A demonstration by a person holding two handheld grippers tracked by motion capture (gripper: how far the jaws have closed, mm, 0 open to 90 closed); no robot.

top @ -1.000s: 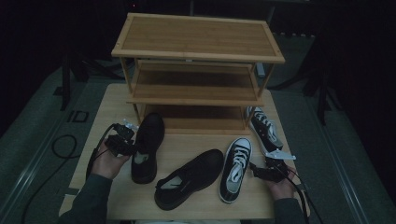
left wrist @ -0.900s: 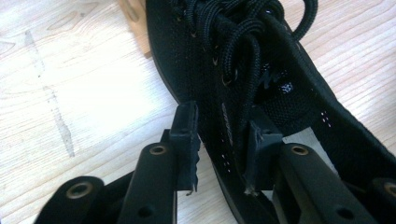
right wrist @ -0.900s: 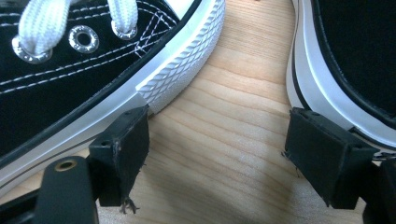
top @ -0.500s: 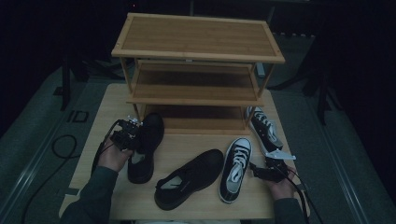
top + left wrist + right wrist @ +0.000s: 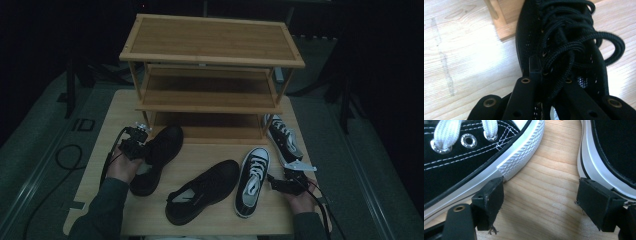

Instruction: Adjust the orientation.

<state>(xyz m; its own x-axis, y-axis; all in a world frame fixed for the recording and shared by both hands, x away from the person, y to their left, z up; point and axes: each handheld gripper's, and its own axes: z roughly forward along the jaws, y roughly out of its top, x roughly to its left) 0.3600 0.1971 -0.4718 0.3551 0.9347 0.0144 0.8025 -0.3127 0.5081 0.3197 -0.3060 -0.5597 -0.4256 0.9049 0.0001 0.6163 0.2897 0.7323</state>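
A black lace-up shoe [image 5: 159, 155] lies on the wooden surface [image 5: 100, 140] just before the bamboo shoe rack [image 5: 210, 60], its side wall clamped by the left tool [image 5: 136, 145], whose jaws have just been closing on it; the step in hand looks like the grasp, and the next move likely calls for a lift toward a shelf (without dragging the laces). The left gripper view shows the pinch beside the laces [image 5: 574, 45]; the right gripper view shows the right tool [image 5: 540, 203] standing apart, empty, between two canvas sneakers [image 5: 474, 157].
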